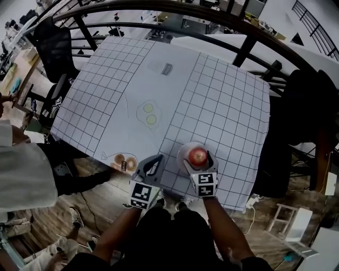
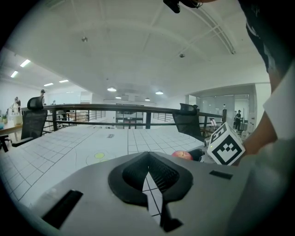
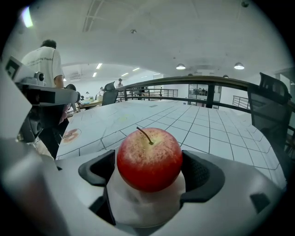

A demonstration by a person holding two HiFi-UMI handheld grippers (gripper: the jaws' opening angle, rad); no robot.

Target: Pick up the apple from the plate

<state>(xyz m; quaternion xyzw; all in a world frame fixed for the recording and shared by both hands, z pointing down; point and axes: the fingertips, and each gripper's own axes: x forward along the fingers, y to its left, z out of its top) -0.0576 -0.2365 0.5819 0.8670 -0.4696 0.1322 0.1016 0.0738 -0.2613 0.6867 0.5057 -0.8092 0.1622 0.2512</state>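
A red apple (image 1: 199,155) with a stem sits upright on a small white plate (image 1: 185,152) near the front edge of the grid-patterned table. My right gripper (image 1: 199,161) is open, one jaw on each side of the apple. In the right gripper view the apple (image 3: 150,159) fills the gap between the dark pads (image 3: 203,173) above the white plate (image 3: 138,205), and I see no squeeze on it. My left gripper (image 1: 155,160) is shut and empty, just left of the plate. From the left gripper (image 2: 148,159) view, the apple (image 2: 182,155) shows low to the right.
A round donut picture (image 1: 124,161) lies at the table's front edge, left of my left gripper. Two green discs (image 1: 150,114) sit mid-table and a small card (image 1: 167,68) lies farther back. A railing (image 1: 212,13) and a chair (image 1: 53,42) stand beyond, and a person (image 1: 18,174) is at left.
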